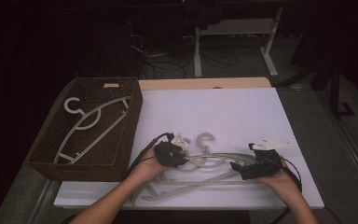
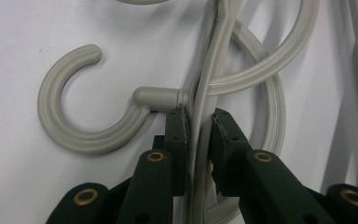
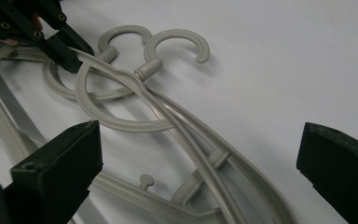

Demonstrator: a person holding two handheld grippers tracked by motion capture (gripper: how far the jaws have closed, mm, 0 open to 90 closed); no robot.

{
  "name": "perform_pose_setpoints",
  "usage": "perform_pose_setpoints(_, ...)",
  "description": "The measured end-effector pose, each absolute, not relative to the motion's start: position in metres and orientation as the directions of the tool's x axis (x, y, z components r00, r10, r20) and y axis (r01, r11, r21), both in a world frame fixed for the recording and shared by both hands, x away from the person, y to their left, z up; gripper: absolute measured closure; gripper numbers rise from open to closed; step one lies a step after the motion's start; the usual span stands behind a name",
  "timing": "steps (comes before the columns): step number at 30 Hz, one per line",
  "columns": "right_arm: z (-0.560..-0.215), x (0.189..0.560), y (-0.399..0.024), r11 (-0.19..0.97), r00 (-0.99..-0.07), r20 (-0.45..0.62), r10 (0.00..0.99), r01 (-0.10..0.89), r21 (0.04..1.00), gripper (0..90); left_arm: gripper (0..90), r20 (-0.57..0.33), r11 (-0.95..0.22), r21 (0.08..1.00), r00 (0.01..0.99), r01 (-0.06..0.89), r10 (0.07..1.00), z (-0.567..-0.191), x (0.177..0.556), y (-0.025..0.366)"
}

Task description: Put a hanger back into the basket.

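Grey hanger [image 2: 205,93] — left gripper [image 2: 198,126] pinching its arm | right gripper [image 3: 198,158] wide open

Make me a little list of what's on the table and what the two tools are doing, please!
Table: white table top
Basket: brown woven basket at the left, with a pale hanger lying inside
Pile: tangled pale hangers near the front edge
Left tool: jaws close on either side of a thin hanger bar beside a hook; I cannot tell if they press it
Right tool: jaws wide open over the hangers, holding nothing
Hands: left hand and right hand, one on each tool
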State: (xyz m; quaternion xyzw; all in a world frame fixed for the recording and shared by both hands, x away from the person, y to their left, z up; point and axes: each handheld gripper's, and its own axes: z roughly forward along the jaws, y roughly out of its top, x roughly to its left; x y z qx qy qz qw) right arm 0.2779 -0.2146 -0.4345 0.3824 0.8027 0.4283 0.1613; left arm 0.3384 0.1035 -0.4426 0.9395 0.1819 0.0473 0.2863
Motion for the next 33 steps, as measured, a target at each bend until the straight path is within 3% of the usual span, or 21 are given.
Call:
perform_pose_setpoints(20,-0.431,0.276,-0.217,0.322,-0.654,0.071,0.753,0.461,0.827,0.1,82.4,-0.097,-0.620,0.686,0.892,0.381,0.441,-0.399,0.342,0.133)
perform_pose_setpoints(33,-0.428,0.275,-0.219,0.309,-0.658,0.069,0.750,0.440,0.843,0.4,82.4,-0.038,-0.531,0.746,0.822,0.401,0.568,-0.342,0.355,0.169)
